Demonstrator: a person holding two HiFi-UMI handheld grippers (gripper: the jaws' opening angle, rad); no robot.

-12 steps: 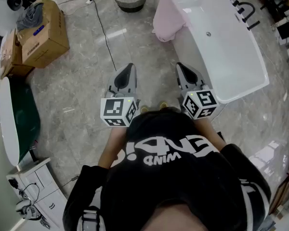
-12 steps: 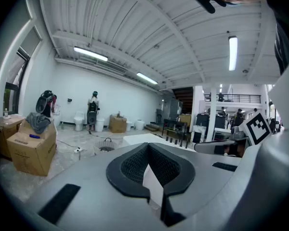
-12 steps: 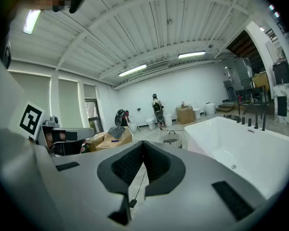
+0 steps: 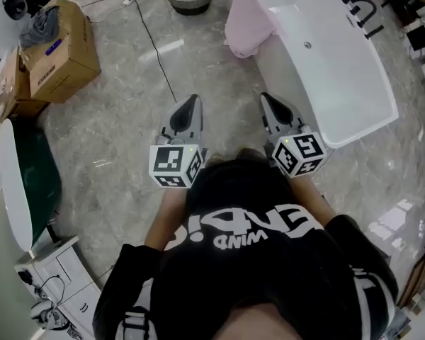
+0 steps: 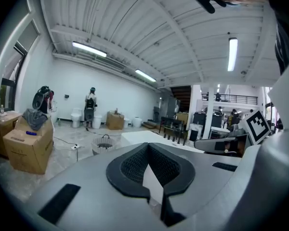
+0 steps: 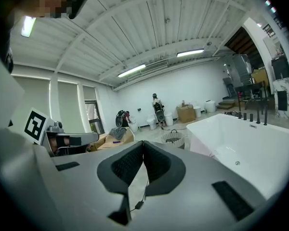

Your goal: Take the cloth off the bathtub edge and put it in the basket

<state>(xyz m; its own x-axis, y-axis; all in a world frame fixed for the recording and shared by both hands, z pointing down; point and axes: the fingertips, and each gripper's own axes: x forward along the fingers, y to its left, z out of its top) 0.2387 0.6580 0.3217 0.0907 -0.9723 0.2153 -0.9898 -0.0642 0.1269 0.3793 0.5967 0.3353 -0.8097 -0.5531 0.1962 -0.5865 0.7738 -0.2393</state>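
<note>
Black ribbed pads meet at the tips on both tools: the left gripper and the right gripper are each closed with nothing between the jaws. Both are held side by side, close to the person's body and nearly level, pointing out over the floor.

Ahead of the right gripper, well apart from it, the pink cloth hangs over the near edge of the white tub, most of it on the outer wall and bunched towards the bottom. It looks soft and light, a limp fabric that will sag and trail once lifted. It should neither slip nor break. My choice would be to pinch a fold where it crosses the rim, since there the jaws can close on cloth alone, clear of the hard tub wall. One gripper is probably enough.

The basket stands on the floor just left of the cloth, near the tub's end, open side up. Its inside looks dark, and I cannot tell whether anything lies in it. The tub itself holds nothing. Far left, an open box has grey fabric heaped in its top.
</note>
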